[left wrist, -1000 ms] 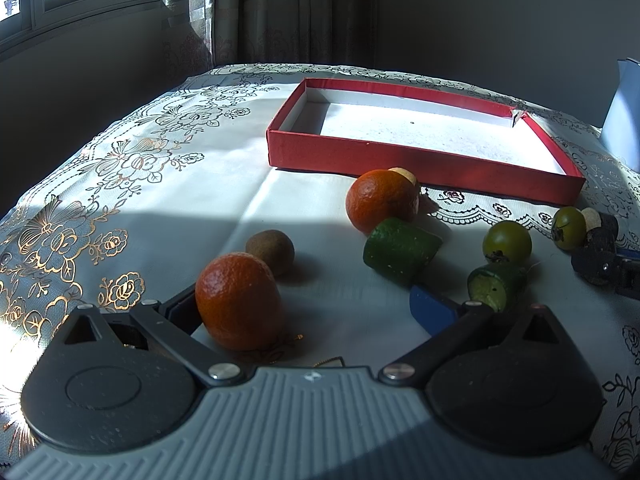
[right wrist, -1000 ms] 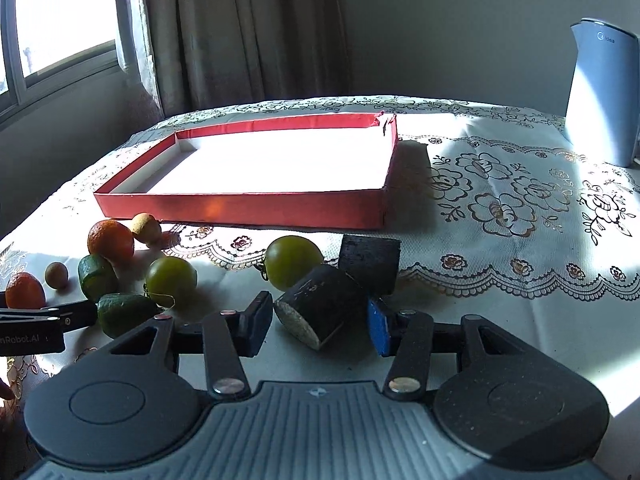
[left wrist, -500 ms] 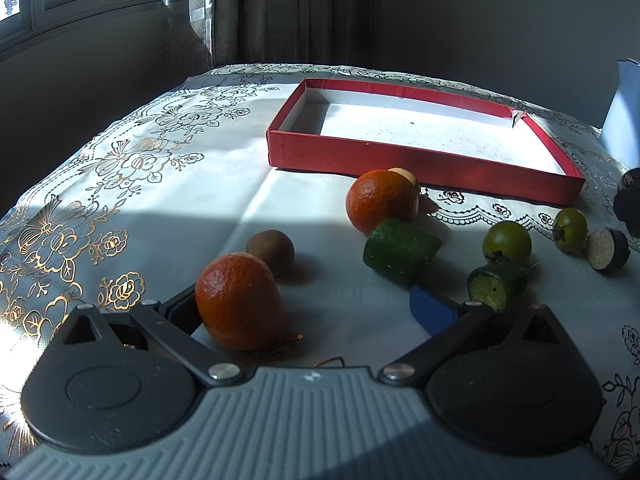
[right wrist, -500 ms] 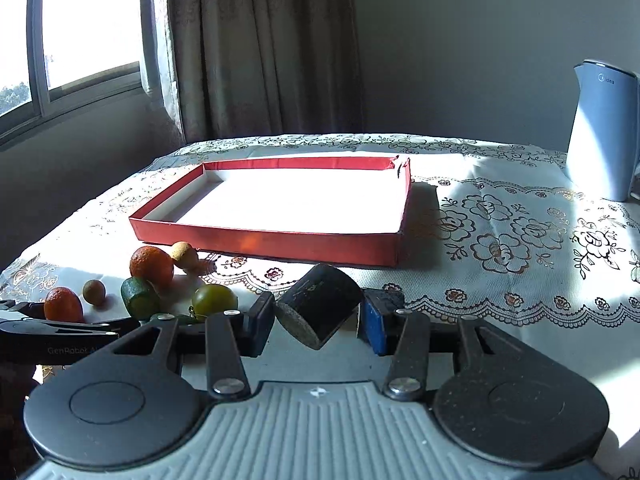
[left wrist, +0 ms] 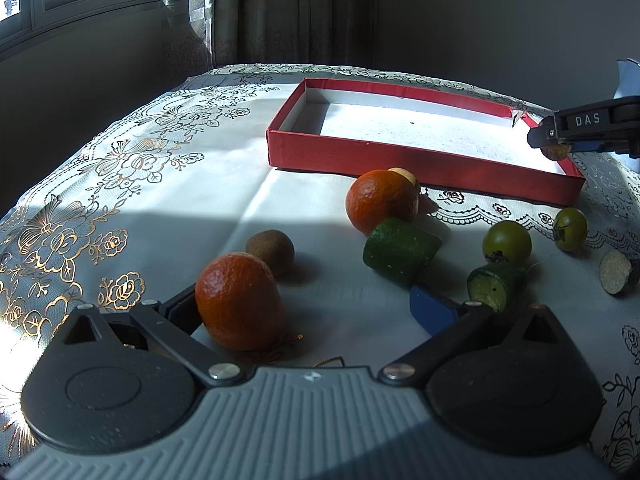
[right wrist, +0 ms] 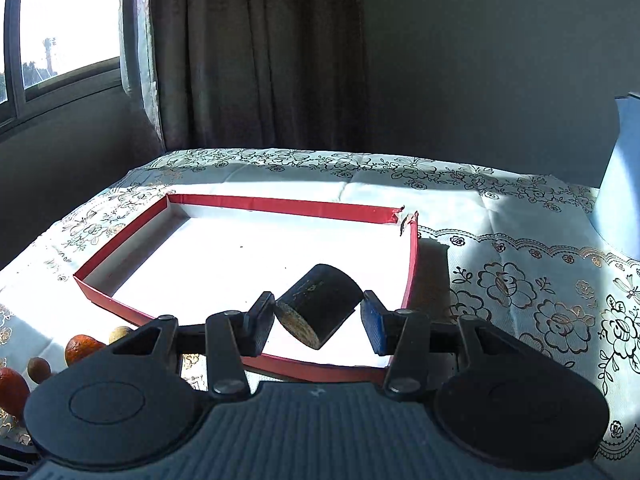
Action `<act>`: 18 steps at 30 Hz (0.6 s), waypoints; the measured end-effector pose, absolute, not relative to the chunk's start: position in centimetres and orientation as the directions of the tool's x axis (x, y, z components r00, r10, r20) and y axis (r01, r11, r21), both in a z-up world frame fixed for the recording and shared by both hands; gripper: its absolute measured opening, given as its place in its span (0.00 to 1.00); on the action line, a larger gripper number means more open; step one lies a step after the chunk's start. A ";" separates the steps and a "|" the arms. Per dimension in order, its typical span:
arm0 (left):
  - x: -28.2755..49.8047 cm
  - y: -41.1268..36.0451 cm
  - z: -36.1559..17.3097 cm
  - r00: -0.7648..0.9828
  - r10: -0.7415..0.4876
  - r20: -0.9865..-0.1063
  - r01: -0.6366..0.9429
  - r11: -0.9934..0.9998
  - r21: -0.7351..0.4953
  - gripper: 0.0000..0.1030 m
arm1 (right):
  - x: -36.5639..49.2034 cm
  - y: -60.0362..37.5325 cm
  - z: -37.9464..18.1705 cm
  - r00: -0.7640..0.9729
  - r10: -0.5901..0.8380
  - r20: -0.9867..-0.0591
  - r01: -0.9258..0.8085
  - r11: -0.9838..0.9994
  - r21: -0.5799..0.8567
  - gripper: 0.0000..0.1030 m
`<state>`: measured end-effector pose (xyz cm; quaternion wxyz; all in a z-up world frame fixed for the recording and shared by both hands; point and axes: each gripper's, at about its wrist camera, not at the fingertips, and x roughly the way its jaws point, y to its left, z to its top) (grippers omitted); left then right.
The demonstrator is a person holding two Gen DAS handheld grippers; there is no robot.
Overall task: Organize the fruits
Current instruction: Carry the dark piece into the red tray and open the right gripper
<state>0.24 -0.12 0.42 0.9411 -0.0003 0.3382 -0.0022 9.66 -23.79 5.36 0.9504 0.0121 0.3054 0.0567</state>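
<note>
My right gripper [right wrist: 318, 314] is shut on a dark cut fruit piece [right wrist: 320, 296] and holds it in the air above the near right corner of the red box [right wrist: 412, 264], whose white floor is bare. In the left wrist view it shows at the far right as the right gripper [left wrist: 560, 142]. My left gripper [left wrist: 308, 306] rests open on the cloth with an orange [left wrist: 240, 300] against its left finger. Beyond lie a brown fruit [left wrist: 270, 246], a second orange [left wrist: 380, 200], two green cut pieces [left wrist: 400, 250] and two green round fruits [left wrist: 506, 240].
A dark half piece [left wrist: 616, 272] lies at the right on the flowered tablecloth [left wrist: 120, 184]. A small tan fruit [left wrist: 404, 174] sits by the red box [left wrist: 400, 156]. A pale blue jug [right wrist: 624, 184] stands at the table's right. Window and curtain are behind.
My right gripper lifted the dark piece off the cloth and carried it up and forward over the red box. The left gripper and the fruits near it stayed put.
</note>
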 end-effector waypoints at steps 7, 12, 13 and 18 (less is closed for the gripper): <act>0.2 -0.1 0.4 0.771 -0.004 -0.637 0.004 1.000 -0.001 1.00 | 11.0 -24.4 3.3 0.777 0.108 -0.620 -0.057 0.993 0.103 0.46; 0.3 -0.2 0.4 0.771 -0.004 -0.637 0.004 1.000 -0.002 1.00 | 7.7 -26.3 5.3 0.846 0.108 -0.523 -0.032 0.988 0.152 0.80; 0.3 -0.2 0.4 0.771 -0.004 -0.637 0.004 1.000 -0.002 1.00 | 6.9 -26.6 5.6 0.857 0.100 -0.506 -0.027 0.988 0.149 0.82; 0.3 -0.3 0.4 0.771 -0.003 -0.637 0.004 1.000 0.000 1.00 | 2.1 -28.9 5.8 0.878 0.051 -0.476 0.022 0.989 0.145 0.82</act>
